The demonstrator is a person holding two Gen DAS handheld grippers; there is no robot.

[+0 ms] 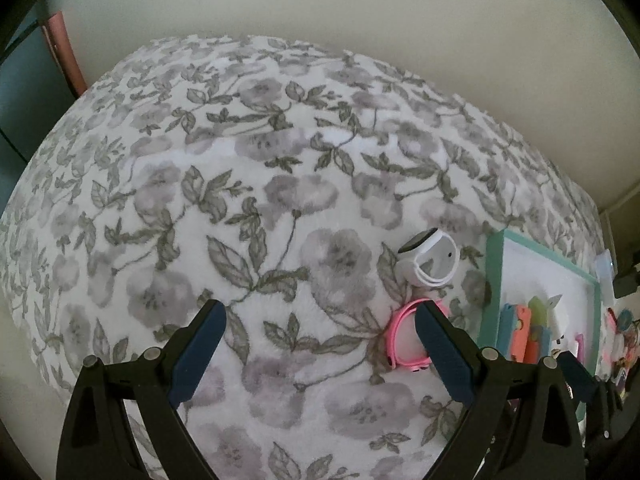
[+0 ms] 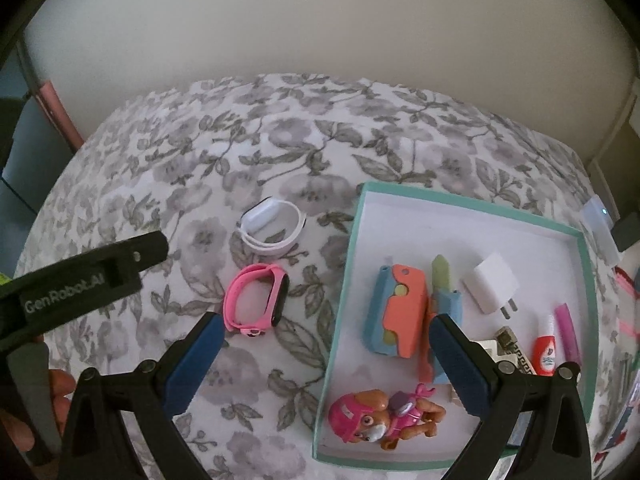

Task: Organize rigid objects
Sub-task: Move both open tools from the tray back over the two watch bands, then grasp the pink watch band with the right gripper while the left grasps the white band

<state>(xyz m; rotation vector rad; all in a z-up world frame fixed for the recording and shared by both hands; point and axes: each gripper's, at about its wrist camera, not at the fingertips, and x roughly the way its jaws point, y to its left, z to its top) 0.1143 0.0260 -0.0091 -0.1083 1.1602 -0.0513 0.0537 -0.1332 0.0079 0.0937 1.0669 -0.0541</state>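
A pink watch (image 2: 256, 300) and a white watch (image 2: 272, 228) lie on the floral blanket, left of a teal-rimmed white box (image 2: 340, 300). Inside the box are an orange-and-blue case (image 2: 400, 312), a white plug (image 2: 490, 286), a pink pup figure (image 2: 380, 420) and small tubes. My right gripper (image 2: 324, 340) hovers open over the box's left edge, holding nothing. My left gripper (image 1: 320, 328) is open and empty above the blanket; its right finger covers part of the pink watch (image 1: 404, 336), with the white watch (image 1: 430, 258) beyond it.
The floral blanket (image 1: 260, 180) covers the whole surface up to a pale wall. The box (image 1: 494, 280) sits at the right in the left wrist view. The left tool body (image 2: 80, 280) and a hand reach in at the left of the right wrist view. Clutter lies right of the box.
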